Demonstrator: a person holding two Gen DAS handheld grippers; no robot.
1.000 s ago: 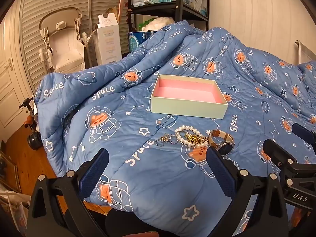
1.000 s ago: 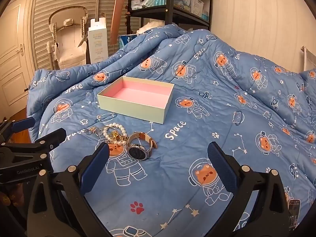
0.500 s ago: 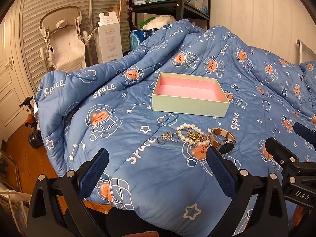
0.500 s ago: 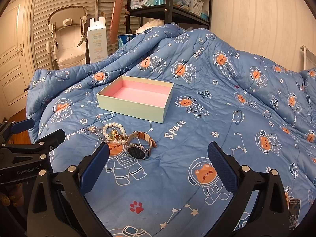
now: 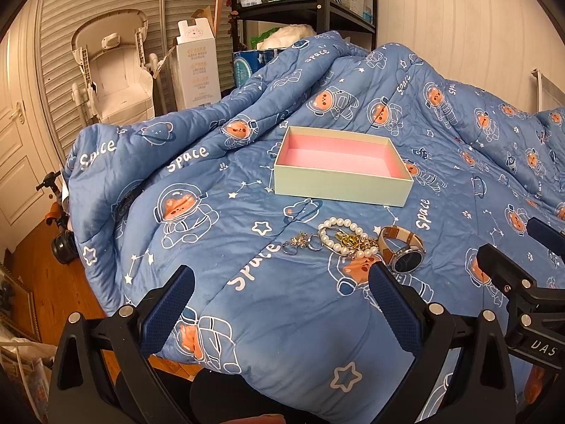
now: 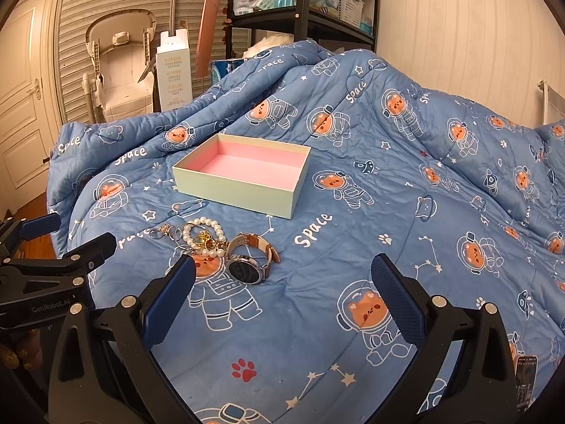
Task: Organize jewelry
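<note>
A pale green box (image 5: 339, 185) (image 6: 233, 190) with a pink inside lies empty on the blue quilt. In front of it sits a small heap of jewelry: a pearl bracelet (image 5: 340, 228) (image 6: 203, 222) around a gold chain (image 5: 351, 240) (image 6: 208, 242), silver rings (image 5: 300, 243) (image 6: 164, 231) to its left, and a wristwatch (image 5: 402, 247) (image 6: 249, 261) with a brown and white strap to its right. My left gripper (image 5: 282, 300) hovers open just short of the heap. My right gripper (image 6: 282, 298) is open to the right of the watch, nothing between its fingers.
The quilt (image 6: 388, 176) rises in folds behind the box and drops off at the left edge to a wooden floor (image 5: 53, 282). A white baby seat (image 5: 116, 70), a tall carton (image 5: 196, 67) and a black shelf unit (image 6: 303, 10) stand beyond the bed.
Both grippers have crept slightly forward toward the jewelry; box and heap look a little nearer. Nothing on the quilt has moved, and both grippers stay open.
</note>
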